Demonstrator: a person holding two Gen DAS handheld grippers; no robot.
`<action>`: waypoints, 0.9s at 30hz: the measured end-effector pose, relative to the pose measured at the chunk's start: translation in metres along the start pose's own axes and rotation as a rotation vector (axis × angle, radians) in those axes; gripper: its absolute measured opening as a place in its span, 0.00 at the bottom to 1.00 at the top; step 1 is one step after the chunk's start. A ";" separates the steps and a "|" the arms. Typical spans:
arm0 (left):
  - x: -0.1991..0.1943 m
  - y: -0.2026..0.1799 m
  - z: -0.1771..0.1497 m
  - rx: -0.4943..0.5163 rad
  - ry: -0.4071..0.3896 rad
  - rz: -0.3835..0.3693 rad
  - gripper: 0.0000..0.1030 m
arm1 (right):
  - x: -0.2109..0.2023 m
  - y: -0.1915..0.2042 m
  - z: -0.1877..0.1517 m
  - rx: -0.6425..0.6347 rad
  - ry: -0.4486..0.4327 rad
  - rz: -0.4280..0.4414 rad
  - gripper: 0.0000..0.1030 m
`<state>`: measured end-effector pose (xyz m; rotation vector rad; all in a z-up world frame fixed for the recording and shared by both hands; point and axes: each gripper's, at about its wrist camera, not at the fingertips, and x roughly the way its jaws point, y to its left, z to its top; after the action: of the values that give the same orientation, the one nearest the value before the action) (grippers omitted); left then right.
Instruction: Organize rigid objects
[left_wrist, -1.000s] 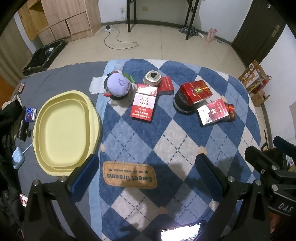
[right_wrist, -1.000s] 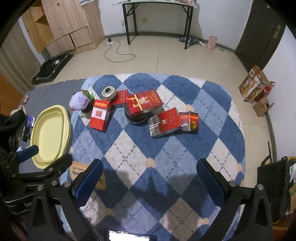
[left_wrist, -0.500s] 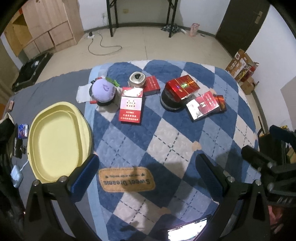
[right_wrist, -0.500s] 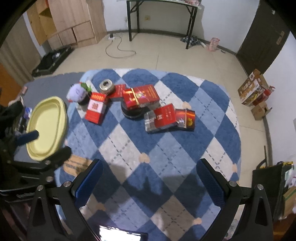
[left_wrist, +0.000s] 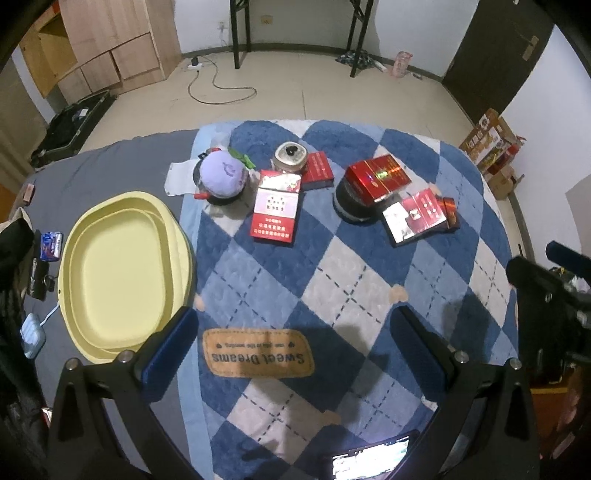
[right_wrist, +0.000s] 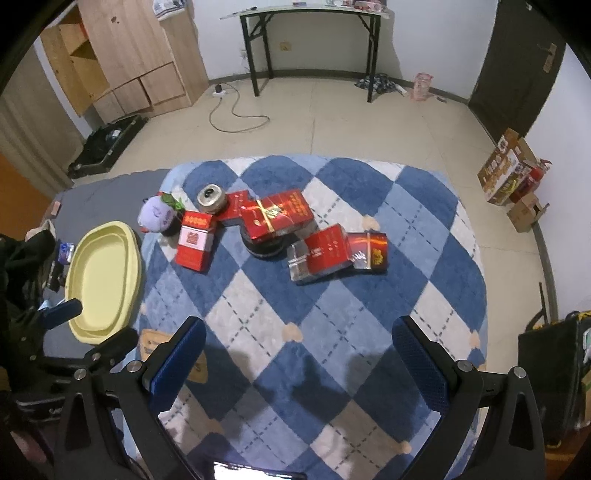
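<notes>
Several red boxes lie at the far side of a blue checked blanket (left_wrist: 354, 280): a flat red-and-pink box (left_wrist: 275, 206), a small red box (left_wrist: 317, 170), a red box (left_wrist: 377, 178) resting on a dark round tin (left_wrist: 349, 206), and two more (left_wrist: 415, 218) beside it. A silver round tin (left_wrist: 290, 158) and a purple plush-topped pot (left_wrist: 223, 179) stand at the left. A pale yellow tray (left_wrist: 118, 269) lies left of the blanket. My left gripper (left_wrist: 291, 339) hovers open above the near blanket, holding nothing. My right gripper (right_wrist: 295, 350) is open too, well short of the boxes (right_wrist: 321, 251).
The left gripper's frame (right_wrist: 55, 343) shows at lower left in the right wrist view. Small items and a cable (left_wrist: 44, 254) lie left of the tray on grey bedding. Beyond the bed are bare floor, a wooden cabinet (right_wrist: 122, 55), a black table (right_wrist: 314, 40) and cardboard boxes (right_wrist: 509, 177).
Both grippers swayed while staying high over the near blanket; the views shifted slightly. Nothing on the blanket moved and both stayed open.
</notes>
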<state>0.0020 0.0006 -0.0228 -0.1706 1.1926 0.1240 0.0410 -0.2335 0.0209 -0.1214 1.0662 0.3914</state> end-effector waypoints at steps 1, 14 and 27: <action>0.000 0.001 0.000 0.000 0.000 0.001 1.00 | 0.000 0.000 -0.001 -0.006 0.002 -0.001 1.00; -0.019 0.054 0.032 -0.126 -0.050 -0.001 1.00 | 0.002 -0.009 0.007 0.018 0.034 -0.034 1.00; -0.029 0.049 0.039 -0.150 -0.052 -0.008 1.00 | -0.013 -0.006 0.007 -0.010 -0.005 -0.075 1.00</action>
<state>0.0175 0.0557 0.0150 -0.3022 1.1304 0.2098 0.0437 -0.2405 0.0350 -0.1687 1.0522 0.3298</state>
